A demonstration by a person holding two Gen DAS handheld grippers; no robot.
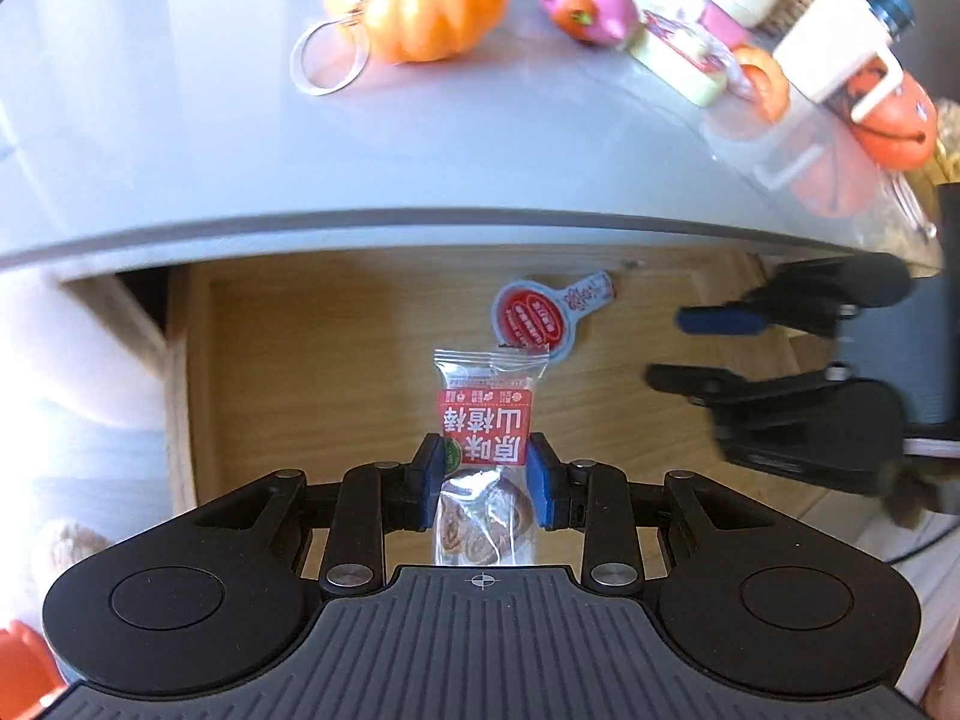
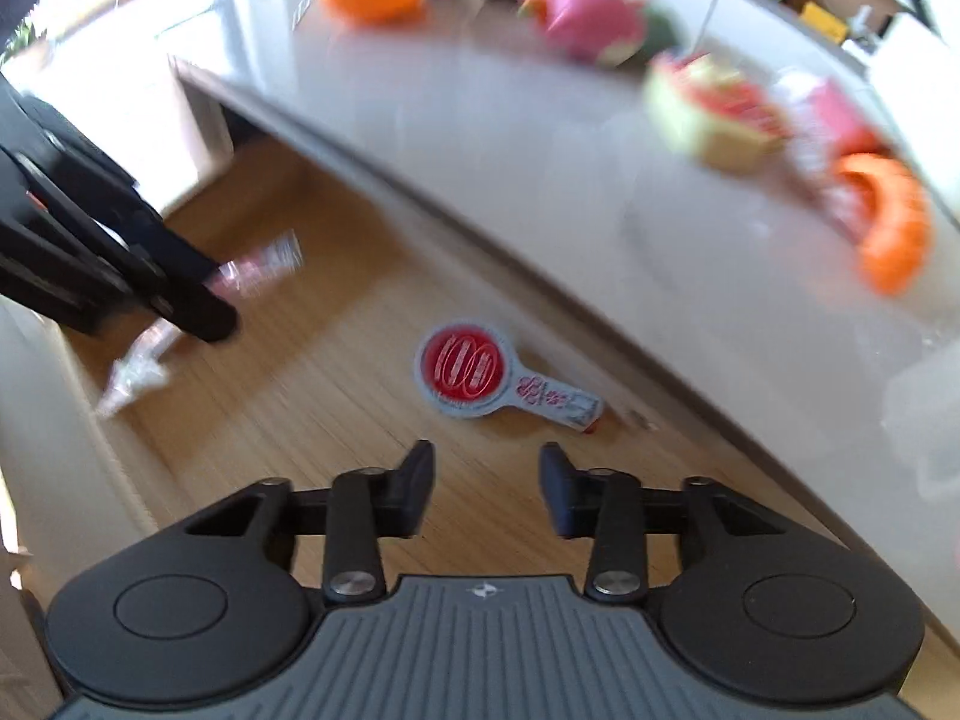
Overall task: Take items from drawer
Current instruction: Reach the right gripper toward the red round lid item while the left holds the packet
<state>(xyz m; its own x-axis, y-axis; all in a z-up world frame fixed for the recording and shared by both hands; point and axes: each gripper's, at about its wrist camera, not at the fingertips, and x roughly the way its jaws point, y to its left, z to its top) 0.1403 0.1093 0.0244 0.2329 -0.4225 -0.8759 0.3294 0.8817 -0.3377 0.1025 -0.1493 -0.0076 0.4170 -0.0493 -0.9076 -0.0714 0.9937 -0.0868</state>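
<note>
- The left wrist view alone shows the left gripper [image 1: 483, 474] clamped on a clear snack packet [image 1: 487, 420] above the open wooden drawer [image 1: 312, 348]; its red label reads 原味山楂棒.
- The right wrist view shows the right gripper [image 2: 486, 489], jaws apart and empty, near the round red-and-grey lollipop packet [image 2: 480, 375] on the drawer floor.
- That view is blurred: the lollipop's print and the toys on the white tabletop [image 2: 480, 138] are unclear.

both cameras sit just behind their own fingers, looking down and forward into the open wooden drawer [image 1: 288, 324] at close range. the shared red-and-grey paddle packet [image 1: 531, 318] [image 2: 459, 375] sits mid-frame, the white tabletop [image 1: 180, 138] above.
</note>
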